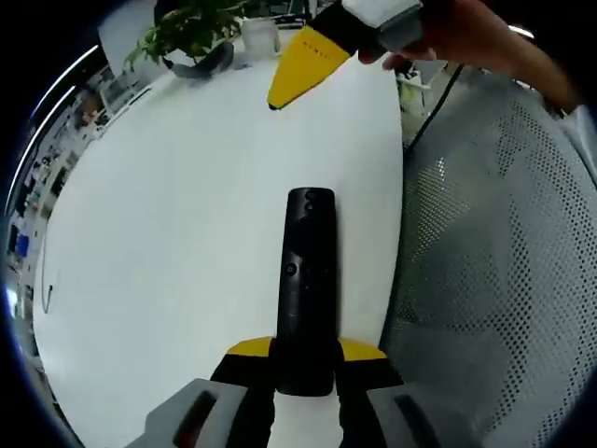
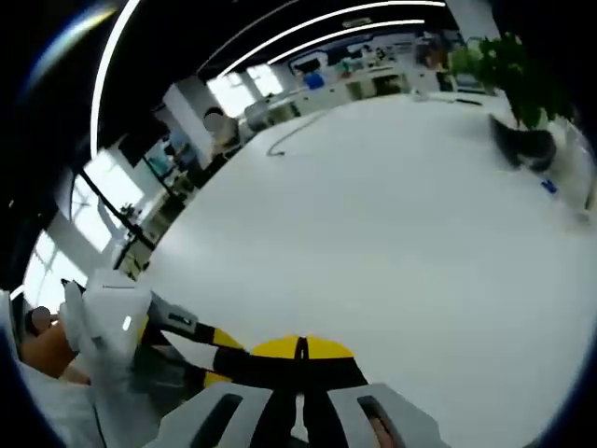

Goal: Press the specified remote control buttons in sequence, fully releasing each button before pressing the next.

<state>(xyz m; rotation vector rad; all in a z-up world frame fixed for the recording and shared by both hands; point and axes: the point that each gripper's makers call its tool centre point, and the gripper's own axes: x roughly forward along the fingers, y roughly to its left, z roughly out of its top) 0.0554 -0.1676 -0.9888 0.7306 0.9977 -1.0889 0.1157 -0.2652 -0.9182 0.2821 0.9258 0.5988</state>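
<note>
A long black remote control [image 1: 309, 280] lies lengthwise up the middle of the left gripper view, buttons facing me. My left gripper [image 1: 306, 359] is shut on its near end, with the yellow jaw tips on either side. My right gripper [image 1: 303, 65] comes in from the top, held by a hand; its yellow jaws are pressed into one wedge that hangs well beyond the remote's far end, apart from it. In the right gripper view, that gripper [image 2: 300, 350] is shut on nothing over the white table [image 2: 392, 215]. The left gripper [image 2: 121, 327] sits at lower left, held by a hand.
A potted plant [image 1: 191, 37] stands at the table's far end, also the potted plant [image 2: 522, 93]. A grey mesh chair [image 1: 494, 280] is beside the table's right edge. A thin cable [image 2: 280, 145] lies on the far table. Office desks and windows lie beyond.
</note>
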